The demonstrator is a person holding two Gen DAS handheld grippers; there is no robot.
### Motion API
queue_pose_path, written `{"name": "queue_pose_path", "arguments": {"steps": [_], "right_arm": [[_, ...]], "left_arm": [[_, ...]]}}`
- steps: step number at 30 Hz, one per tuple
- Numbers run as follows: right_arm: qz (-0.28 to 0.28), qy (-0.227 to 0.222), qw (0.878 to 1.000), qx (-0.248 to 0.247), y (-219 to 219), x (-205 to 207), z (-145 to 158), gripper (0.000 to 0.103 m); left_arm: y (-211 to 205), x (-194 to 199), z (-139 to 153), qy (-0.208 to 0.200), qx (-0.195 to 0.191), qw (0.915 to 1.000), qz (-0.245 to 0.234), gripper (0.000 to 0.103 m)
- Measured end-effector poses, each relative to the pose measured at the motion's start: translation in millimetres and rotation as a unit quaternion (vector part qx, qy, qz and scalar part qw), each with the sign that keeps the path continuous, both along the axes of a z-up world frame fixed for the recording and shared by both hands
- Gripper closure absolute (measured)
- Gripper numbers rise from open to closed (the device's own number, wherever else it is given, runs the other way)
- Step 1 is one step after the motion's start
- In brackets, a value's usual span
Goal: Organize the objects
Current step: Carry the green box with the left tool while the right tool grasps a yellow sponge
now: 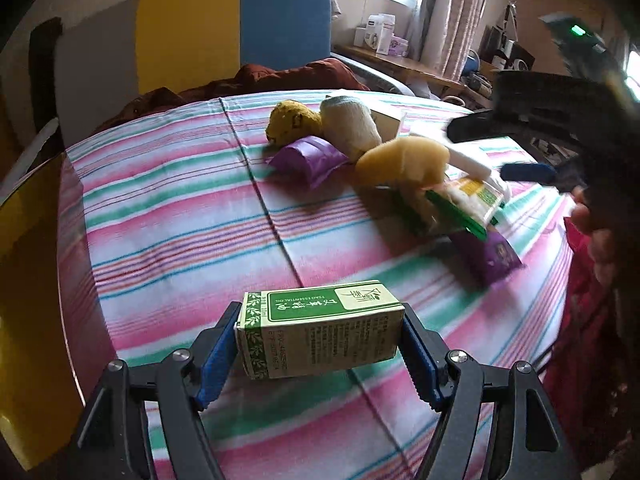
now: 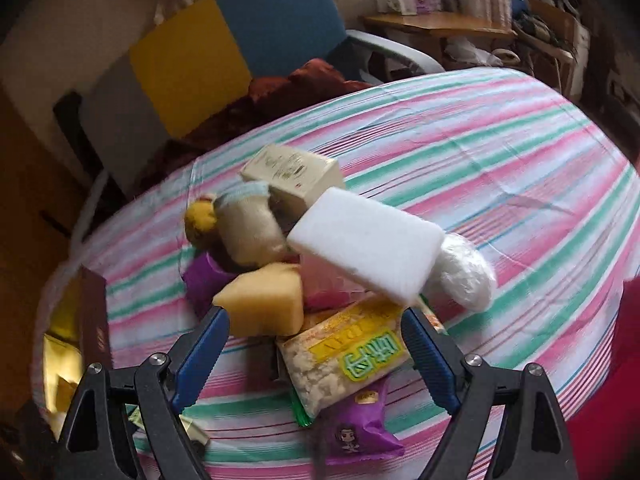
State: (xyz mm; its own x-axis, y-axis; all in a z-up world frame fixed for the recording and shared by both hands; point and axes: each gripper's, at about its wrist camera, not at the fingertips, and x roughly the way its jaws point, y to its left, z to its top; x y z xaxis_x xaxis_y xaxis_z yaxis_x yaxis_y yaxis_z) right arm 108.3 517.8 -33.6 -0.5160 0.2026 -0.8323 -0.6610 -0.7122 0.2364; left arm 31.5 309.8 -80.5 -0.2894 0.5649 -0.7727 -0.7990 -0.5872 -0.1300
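My left gripper [image 1: 320, 344] is shut on a green and cream essential-oil box [image 1: 320, 334], held just above the striped cloth. Beyond it lies a pile: a yellow plush toy [image 1: 290, 120], a rolled sock [image 1: 348, 126], a purple packet [image 1: 308, 160], a yellow sponge [image 1: 404, 160], a snack packet [image 1: 468, 200]. My right gripper [image 2: 314, 356] is open above the same pile, its fingers on either side of the snack packet [image 2: 348, 360]. A white foam block [image 2: 368, 248] lies tilted on the pile, beside the yellow sponge [image 2: 264, 300], sock [image 2: 252, 224] and a cream box [image 2: 296, 176].
A striped cloth [image 1: 180, 208] covers the table. A second purple packet [image 2: 360, 432] lies near the front. A white wrapped bundle [image 2: 464, 272] sits right of the pile. Chairs with yellow and blue backs [image 1: 240, 28] stand behind. A wooden desk [image 1: 404, 64] with boxes is at the back right.
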Motion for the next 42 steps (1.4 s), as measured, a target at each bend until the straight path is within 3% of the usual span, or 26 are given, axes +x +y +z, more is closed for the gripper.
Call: {"name": "queue_pose_path", "arguments": {"steps": [7,15,16,18,20,24,33,38,42], "right_arm": [[0.050,-0.063,0.996,0.030,-13.9,-38.5,-20.2,0.014],[0.051,-0.048,0.997,0.027,-9.8,-40.3,-20.0,0.015],[0.053,-0.057,0.996,0.034,-11.0,-43.2,-21.9,0.016],[0.060,-0.059,0.996,0.042,-13.8,-45.0,-22.6,0.028],[0.071,-0.051,0.995,0.049,-17.4,-44.3,-19.7,0.048],[0.076,-0.032,0.995,0.052,-18.4,-39.5,-12.9,0.048],[0.095,0.031,0.993,0.055,-40.7,-16.3,16.5,0.048],[0.129,0.066,0.988,0.062,-69.2,-18.9,44.5,0.048],[0.157,0.073,0.984,0.031,-85.0,-31.8,46.4,0.049]], "left_arm": [[-14.4,4.1,1.0,-0.007,0.008,0.9999,-0.005,0.028],[-16.1,5.5,0.0,-0.009,0.010,0.9999,-0.002,0.028],[-15.7,5.7,-0.3,-0.007,0.009,0.9999,-0.002,0.028],[-15.9,7.4,-0.2,-0.004,0.006,1.0000,-0.003,0.028],[-15.4,8.4,-0.2,-0.002,0.004,1.0000,-0.002,0.028],[-16.2,9.8,0.9,0.000,0.000,1.0000,-0.002,0.028],[-37.8,18.2,43.9,0.025,0.049,0.9984,-0.012,0.028],[-74.0,4.0,70.3,0.028,0.085,0.9956,0.026,0.028],[-105.4,-11.8,84.7,0.031,0.107,0.9915,0.067,0.028]]}}
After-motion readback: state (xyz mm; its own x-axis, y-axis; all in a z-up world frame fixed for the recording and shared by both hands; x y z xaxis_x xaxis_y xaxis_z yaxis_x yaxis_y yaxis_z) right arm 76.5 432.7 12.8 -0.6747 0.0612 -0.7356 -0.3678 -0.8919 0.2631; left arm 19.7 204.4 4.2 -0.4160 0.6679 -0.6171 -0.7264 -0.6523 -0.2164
